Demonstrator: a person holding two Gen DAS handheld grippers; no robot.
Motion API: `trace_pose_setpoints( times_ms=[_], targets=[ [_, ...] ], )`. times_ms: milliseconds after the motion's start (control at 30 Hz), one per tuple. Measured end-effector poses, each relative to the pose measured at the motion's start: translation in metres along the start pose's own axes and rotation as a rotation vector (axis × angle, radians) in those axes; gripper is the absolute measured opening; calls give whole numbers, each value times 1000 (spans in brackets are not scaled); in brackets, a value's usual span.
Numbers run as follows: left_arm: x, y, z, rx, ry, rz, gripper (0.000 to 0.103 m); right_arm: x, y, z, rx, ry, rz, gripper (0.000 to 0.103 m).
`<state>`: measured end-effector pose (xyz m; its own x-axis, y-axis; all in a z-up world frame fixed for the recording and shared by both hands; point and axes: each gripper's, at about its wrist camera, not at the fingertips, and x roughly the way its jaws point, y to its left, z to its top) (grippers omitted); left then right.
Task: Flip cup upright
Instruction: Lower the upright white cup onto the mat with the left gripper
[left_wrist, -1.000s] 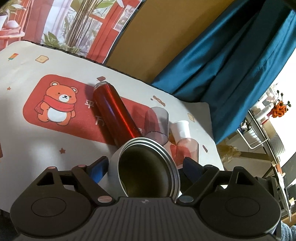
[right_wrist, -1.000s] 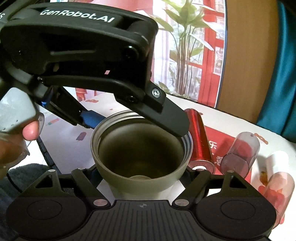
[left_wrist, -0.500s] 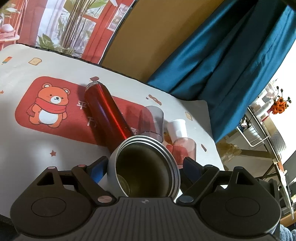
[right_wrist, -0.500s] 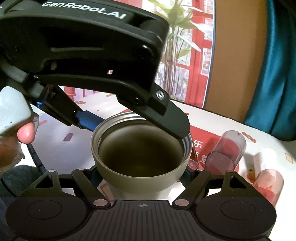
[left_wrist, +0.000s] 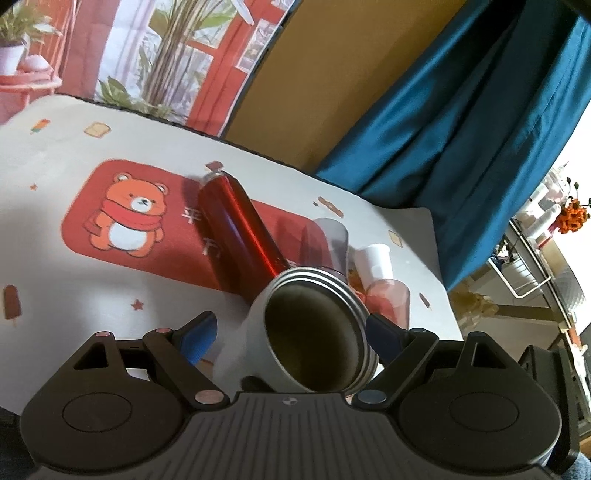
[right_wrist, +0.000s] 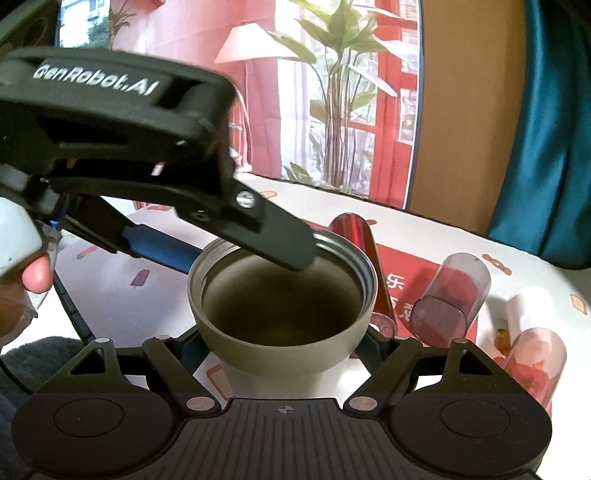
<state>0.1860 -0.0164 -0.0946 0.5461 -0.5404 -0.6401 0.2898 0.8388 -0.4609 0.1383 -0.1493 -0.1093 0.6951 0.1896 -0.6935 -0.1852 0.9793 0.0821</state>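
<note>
Steel-rimmed and pale grey, the cup is sitting low in the centre of the left wrist view, its mouth tilting toward the camera. The left gripper is standing with its fingers apart on either side, the blue pads clear of the wall. In the right wrist view the cup is filling the lower centre; the right gripper is flanking its base, but contact is hidden. A red bottle is lying on the tablecloth behind.
</note>
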Motion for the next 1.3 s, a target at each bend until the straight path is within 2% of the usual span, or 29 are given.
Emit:
trace_pose_setpoints(
  times_ms=[100, 567, 833, 1000, 1033, 1100, 1300],
  targets=[
    [-8, -1, 0, 20, -18, 16, 89, -4, -2, 1, 8, -11, 2, 83],
    [-27, -17, -16, 124, -45, 43, 90, -12, -4, -1, 20, -12, -11, 84],
    [-37, -14, -19, 121, -62, 60, 90, -21, 2, 1, 6, -19, -19, 88],
    [-51, -10, -19, 100, -79, 83, 95, -31, 4, 5, 20, -5, 2, 91],
    [-53, -10, -18, 99, -82, 91, 95, -32, 4, 6, 23, 4, 7, 92],
    [-61, -12, -18, 112, -100, 123, 98, -38, 3, 9, 37, 30, 9, 103],
    [-89, -14, -22, 154, -128, 258, 103, -69, 2, 14, 73, 71, -32, 103]
  ],
)
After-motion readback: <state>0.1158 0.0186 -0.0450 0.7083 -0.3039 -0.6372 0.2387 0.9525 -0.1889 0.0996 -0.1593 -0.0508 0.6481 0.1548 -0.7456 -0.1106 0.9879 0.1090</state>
